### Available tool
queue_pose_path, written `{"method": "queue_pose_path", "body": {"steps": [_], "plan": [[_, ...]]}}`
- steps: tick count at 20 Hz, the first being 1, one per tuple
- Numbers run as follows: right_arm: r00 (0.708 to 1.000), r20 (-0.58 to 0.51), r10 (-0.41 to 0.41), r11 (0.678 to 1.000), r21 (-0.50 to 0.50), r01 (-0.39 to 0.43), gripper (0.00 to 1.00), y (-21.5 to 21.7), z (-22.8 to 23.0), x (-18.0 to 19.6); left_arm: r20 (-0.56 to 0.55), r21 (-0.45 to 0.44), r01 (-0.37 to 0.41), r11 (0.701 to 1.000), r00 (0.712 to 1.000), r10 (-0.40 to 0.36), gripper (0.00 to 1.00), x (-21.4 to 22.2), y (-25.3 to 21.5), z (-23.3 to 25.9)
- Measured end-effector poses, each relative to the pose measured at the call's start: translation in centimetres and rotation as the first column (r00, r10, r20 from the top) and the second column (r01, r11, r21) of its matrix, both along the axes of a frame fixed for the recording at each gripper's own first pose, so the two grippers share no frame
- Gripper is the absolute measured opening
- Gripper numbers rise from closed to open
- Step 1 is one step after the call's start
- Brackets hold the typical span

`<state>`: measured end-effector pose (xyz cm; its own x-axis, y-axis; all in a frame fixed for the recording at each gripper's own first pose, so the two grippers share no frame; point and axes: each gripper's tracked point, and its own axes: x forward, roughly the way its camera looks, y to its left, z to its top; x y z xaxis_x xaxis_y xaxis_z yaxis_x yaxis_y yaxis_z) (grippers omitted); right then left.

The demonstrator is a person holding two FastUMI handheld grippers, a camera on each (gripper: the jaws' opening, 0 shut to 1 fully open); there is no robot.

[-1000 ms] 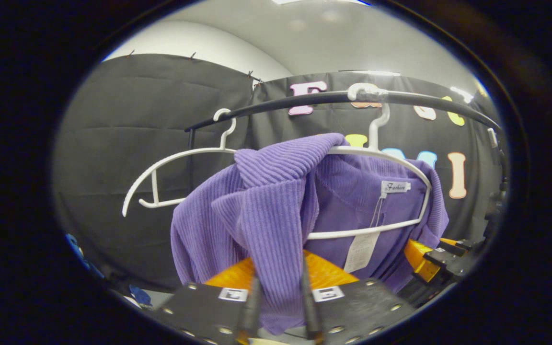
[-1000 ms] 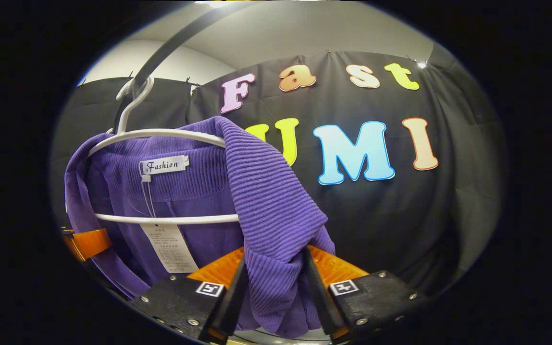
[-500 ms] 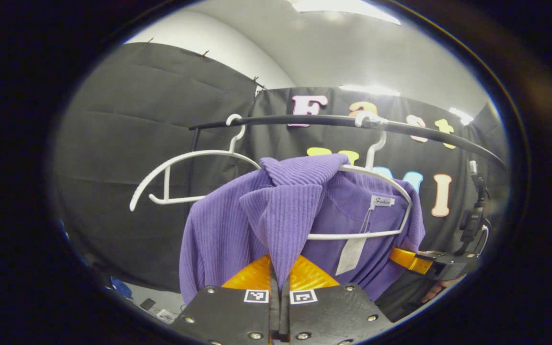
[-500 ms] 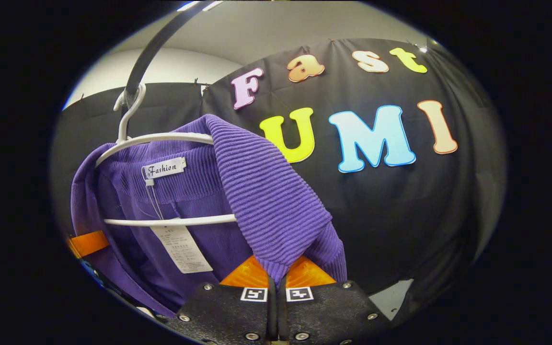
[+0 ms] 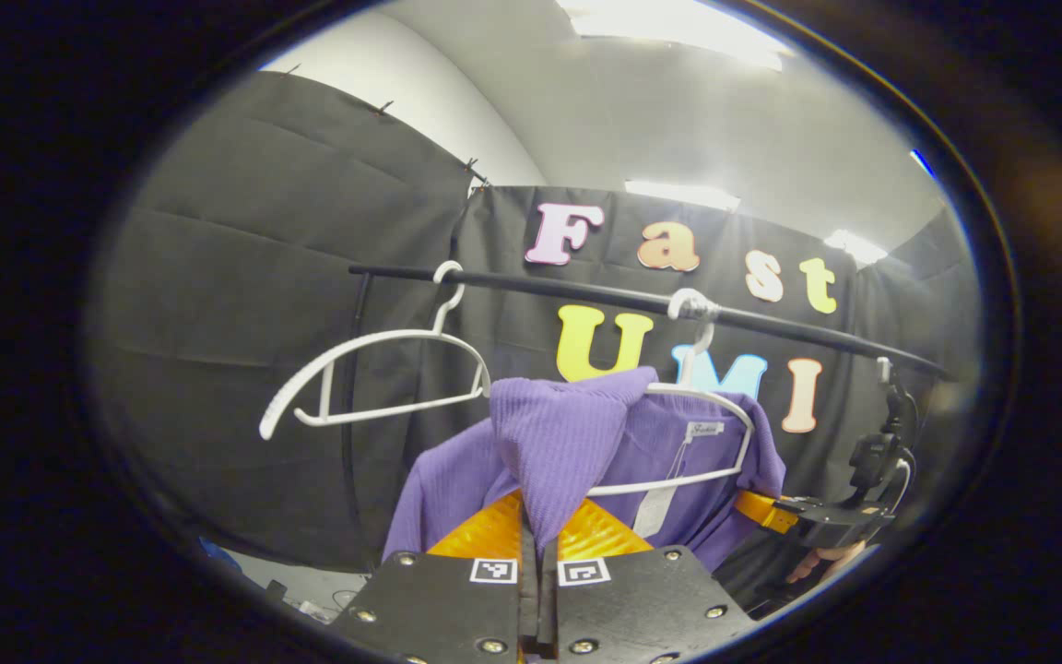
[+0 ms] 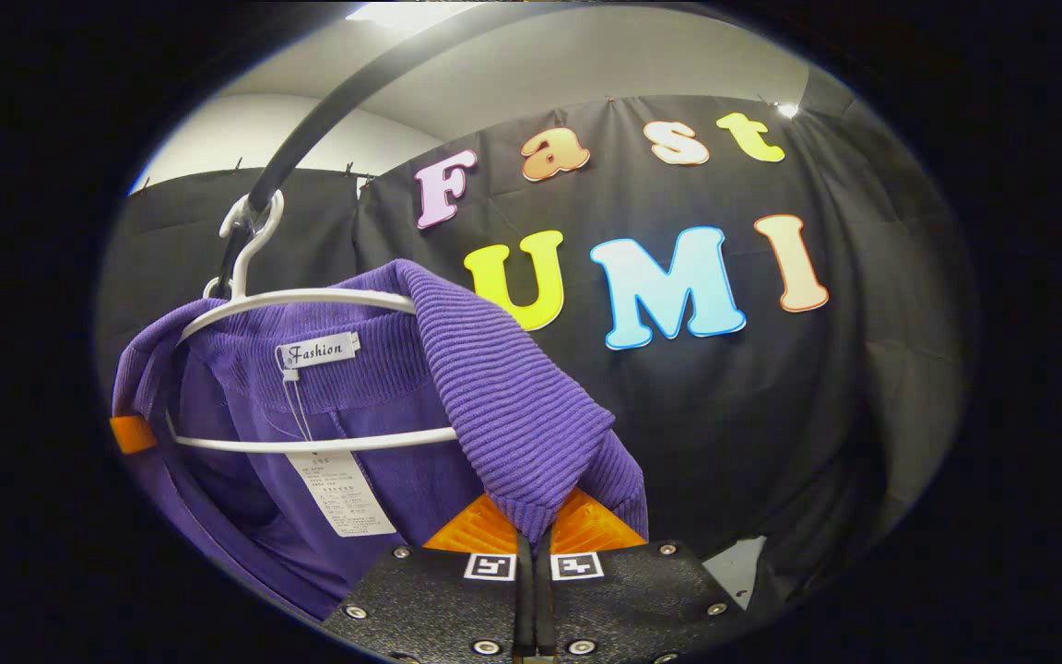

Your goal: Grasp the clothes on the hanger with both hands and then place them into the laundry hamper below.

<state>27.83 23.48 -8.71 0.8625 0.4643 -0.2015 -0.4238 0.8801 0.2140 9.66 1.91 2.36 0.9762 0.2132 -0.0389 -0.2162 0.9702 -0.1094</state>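
- My left claw [image 5: 536,553] is pinched tight on a fold of the sweater [image 5: 568,443], both fingers pressing the knit between them.
- My right claw [image 6: 531,544] is clamped the same way on the other shoulder of the sweater [image 6: 494,397].
- The sweater is purple, ribbed knit, with a small white label [image 6: 317,350] sewn inside the neck and a paper tag [image 6: 339,493] dangling from it on a thread.
- It hangs on a white hanger [image 6: 310,304], whose hook sits over the black rail [image 6: 347,101]; the cloth drapes over the hanger's top and down past its lower bar.
- In the left gripper view a 2nd, bare white hanger [image 5: 374,378] hangs on the rail [image 5: 586,290] beside the sweater's hanger [image 5: 706,406].
- There I also see my right claw [image 5: 771,507] at the sweater's far edge, with a hand [image 5: 821,558] under it.
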Motion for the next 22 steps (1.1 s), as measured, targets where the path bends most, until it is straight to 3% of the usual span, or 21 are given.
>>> {"method": "queue_pose_path", "body": {"steps": [3, 4, 8, 11, 12, 16, 17, 18, 19, 20, 22], "plan": [[0.999, 0.016, -0.047, 0.999, -0.020, 0.047, 0.00, -0.9, 0.8, -0.4, 0.034, -0.011, 0.015, 1.000, 0.999, -0.015, 0.06, -0.3, 2.0, 2.1], [0.998, 0.015, -0.056, 0.998, -0.018, 0.057, 0.00, -0.9, 1.0, -0.6, 0.036, -0.012, 0.016, 1.000, 0.999, -0.016, 0.01, -0.1, 2.5, 2.5], [0.993, 0.059, -0.103, 0.994, -0.022, 0.105, 0.00, -1.2, 3.1, -2.2, 0.052, 0.032, 0.021, 0.999, 0.998, -0.022, 0.01, 0.8, 4.0, 4.3], [0.989, 0.076, -0.129, 0.992, 0.014, 0.128, 0.00, -0.6, 4.4, -3.9, 0.078, 0.029, 0.033, 0.999, 0.996, -0.035, 0.05, 0.9, 5.3, 6.0], [0.988, 0.083, -0.131, 0.991, 0.019, 0.130, 0.00, -0.2, 4.7, -4.4, 0.085, 0.022, 0.034, 0.999, 0.996, -0.036, 0.00, 1.0, 5.8, 6.5], [0.986, 0.104, -0.130, 0.992, 0.021, 0.128, 0.00, 1.4, 5.9, -5.8, 0.106, 0.042, 0.024, 0.999, 0.994, -0.029, 0.06, 1.7, 8.3, 8.3], [0.985, 0.111, -0.133, 0.991, 0.028, 0.130, 0.00, 1.7, 6.4, -6.0, 0.113, 0.041, 0.027, 0.999, 0.993, -0.031, 0.01, 1.5, 8.9, 8.9], [0.984, 0.115, -0.134, 0.991, 0.034, 0.131, 0.00, 2.0, 6.7, -6.2, 0.120, 0.040, 0.028, 0.999, 0.992, -0.033, 0.06, 1.2, 9.7, 9.5], [0.984, 0.119, -0.136, 0.990, 0.040, 0.132, 0.00, 2.4, 7.1, -6.3, 0.124, 0.040, 0.028, 0.999, 0.992, -0.033, 0.01, 0.8, 10.4, 9.8], [0.983, 0.122, -0.138, 0.990, 0.046, 0.133, 0.00, 2.8, 7.4, -6.3, 0.129, 0.046, 0.025, 0.999, 0.991, -0.031, 0.06, 0.7, 11.0, 10.1], [0.980, 0.131, -0.147, 0.988, 0.054, 0.141, 0.00, 3.3, 8.0, -6.6, 0.126, 0.052, 0.026, 0.998, 0.991, -0.033, 0.00, 0.7, 11.7, 10.0]]}}
